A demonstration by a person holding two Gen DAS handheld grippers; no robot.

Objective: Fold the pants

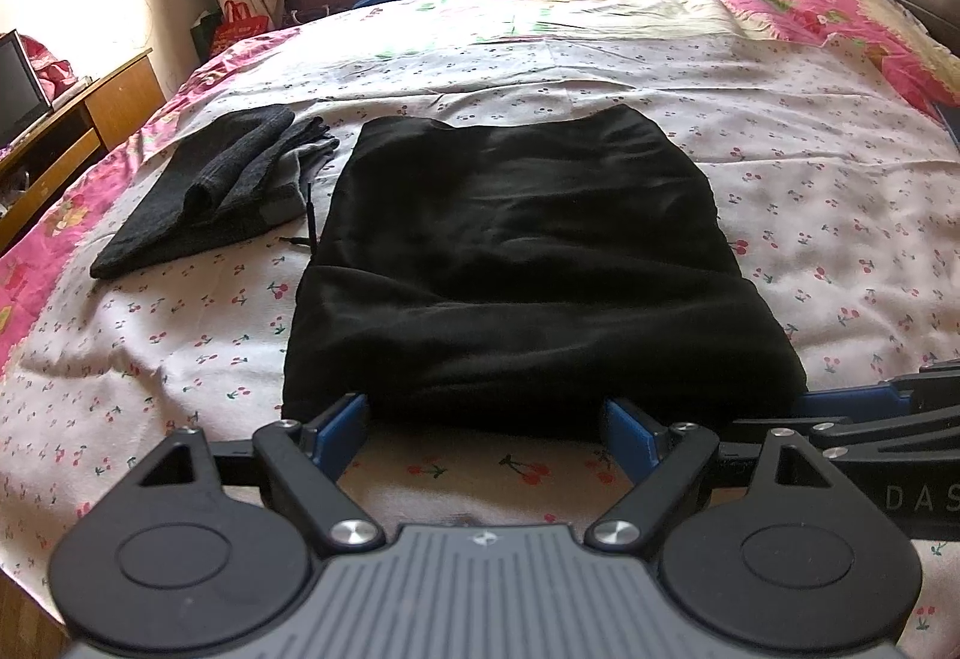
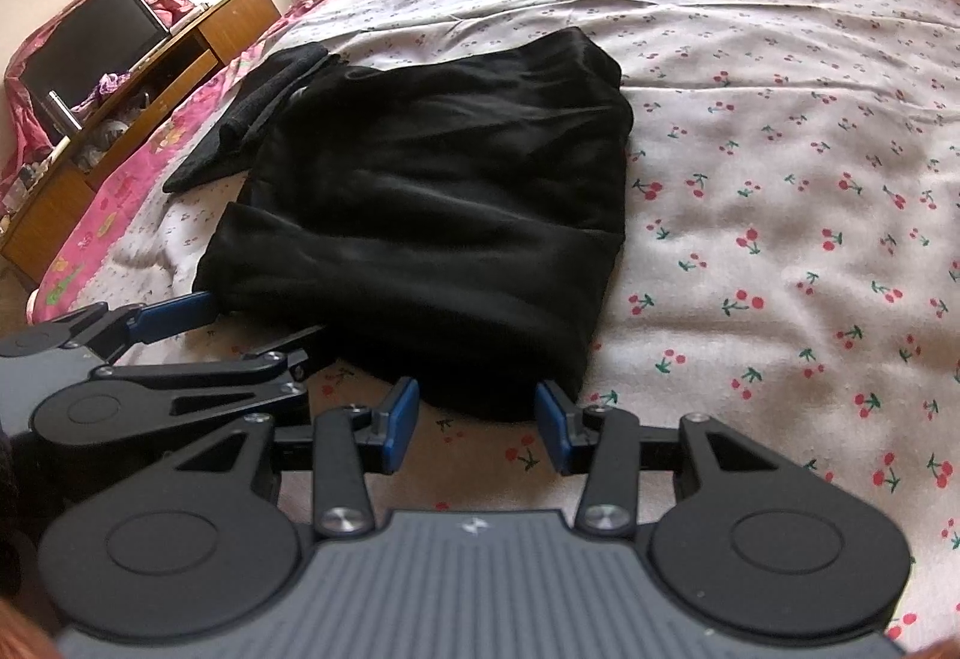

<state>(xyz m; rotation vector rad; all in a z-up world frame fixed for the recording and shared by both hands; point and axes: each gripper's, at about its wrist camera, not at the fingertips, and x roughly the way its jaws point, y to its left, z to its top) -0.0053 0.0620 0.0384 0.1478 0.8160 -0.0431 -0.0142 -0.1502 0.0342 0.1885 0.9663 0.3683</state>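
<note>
Black soft-fabric pants point(image 1: 516, 263), folded into a compact rectangle on the cherry-print bed sheet point(image 1: 810, 167). At their near hem, left gripper point(image 1: 489, 422) and right gripper point(image 2: 477, 413), jaws spread, empty, probably for another fold. Left of pants, folded grey knit garment point(image 1: 204, 197).

My left tongs point(image 1: 486, 428) sit spread wide at the near edge of the black pants point(image 1: 528, 263), the blue fingertips point(image 1: 342, 419) just touching that hem with nothing gripped; the pants lie folded into a rough rectangle on the cherry-print bed point(image 1: 840, 191); just left of them lies a dark grey garment point(image 1: 222, 191), a black drawstring point(image 1: 309, 215) trailing between the two; my right tongs point(image 1: 864, 407) reach in from the right edge, near the pants' corner, their spread unclear from here.
</note>
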